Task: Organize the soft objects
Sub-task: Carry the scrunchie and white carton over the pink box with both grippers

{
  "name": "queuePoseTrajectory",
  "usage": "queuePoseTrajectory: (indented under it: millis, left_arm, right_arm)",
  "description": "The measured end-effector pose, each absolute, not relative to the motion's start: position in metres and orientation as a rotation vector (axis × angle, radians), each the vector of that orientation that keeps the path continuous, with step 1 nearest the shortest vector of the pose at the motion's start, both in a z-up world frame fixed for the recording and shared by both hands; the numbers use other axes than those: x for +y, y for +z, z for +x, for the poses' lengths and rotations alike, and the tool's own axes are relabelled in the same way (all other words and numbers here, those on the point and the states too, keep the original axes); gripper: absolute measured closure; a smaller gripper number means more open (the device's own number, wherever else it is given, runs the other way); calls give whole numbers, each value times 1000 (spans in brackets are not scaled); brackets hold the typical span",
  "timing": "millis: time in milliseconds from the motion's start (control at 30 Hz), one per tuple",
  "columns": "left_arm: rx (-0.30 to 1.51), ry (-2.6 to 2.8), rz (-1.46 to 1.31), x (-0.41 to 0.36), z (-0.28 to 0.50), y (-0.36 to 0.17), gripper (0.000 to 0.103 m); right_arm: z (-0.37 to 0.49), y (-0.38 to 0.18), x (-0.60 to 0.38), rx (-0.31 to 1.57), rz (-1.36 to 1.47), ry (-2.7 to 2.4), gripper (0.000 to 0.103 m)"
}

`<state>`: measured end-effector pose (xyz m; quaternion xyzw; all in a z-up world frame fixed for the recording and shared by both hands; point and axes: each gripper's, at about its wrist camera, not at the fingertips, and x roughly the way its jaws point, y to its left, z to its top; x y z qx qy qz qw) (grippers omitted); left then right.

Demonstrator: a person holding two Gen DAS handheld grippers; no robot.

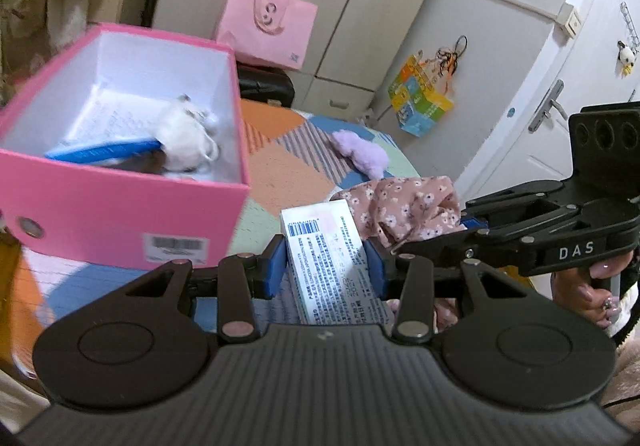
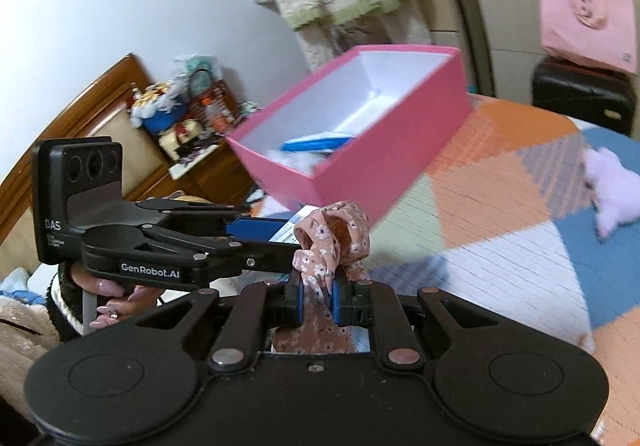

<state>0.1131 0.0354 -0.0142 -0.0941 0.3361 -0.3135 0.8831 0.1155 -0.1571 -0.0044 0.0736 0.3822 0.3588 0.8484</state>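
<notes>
My left gripper (image 1: 326,266) is shut on a white printed carton (image 1: 334,266), held above the bed. Right beside it, my right gripper (image 2: 316,300) is shut on a pink floral cloth (image 2: 332,242); the same cloth (image 1: 404,212) bunches to the right of the carton in the left wrist view. An open pink box (image 1: 120,214) stands on the bed to the left, with a white fluffy item (image 1: 186,136) and a blue-edged packet (image 1: 104,152) inside. A lilac plush piece (image 1: 362,154) lies farther back on the patchwork bedspread (image 1: 280,174).
A pink paper bag (image 1: 266,26) sits on a black case (image 1: 266,84) behind the bed, near white wardrobe doors. A colourful bag (image 1: 420,98) hangs on the wardrobe. A wooden headboard (image 2: 80,114) and cluttered bedside shelf (image 2: 188,114) lie to the left.
</notes>
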Motion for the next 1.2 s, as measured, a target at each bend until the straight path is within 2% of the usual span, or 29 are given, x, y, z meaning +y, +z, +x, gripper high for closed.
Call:
queuePoseTrajectory:
  millis: [233, 700, 1000, 1200]
  left_arm:
    - [613, -621, -170, 64, 117, 15, 62]
    - [544, -525, -226, 107, 179, 23, 62]
    - [515, -466, -223, 112, 236, 17, 62]
    - [652, -405, -206, 118, 291, 5, 62]
  right_arm:
    - [126, 22, -128, 704, 126, 818, 83]
    - [186, 28, -87, 552, 72, 812, 82]
    - [245, 23, -65, 583, 29, 777, 84]
    - [293, 10, -48, 640, -19, 746, 84]
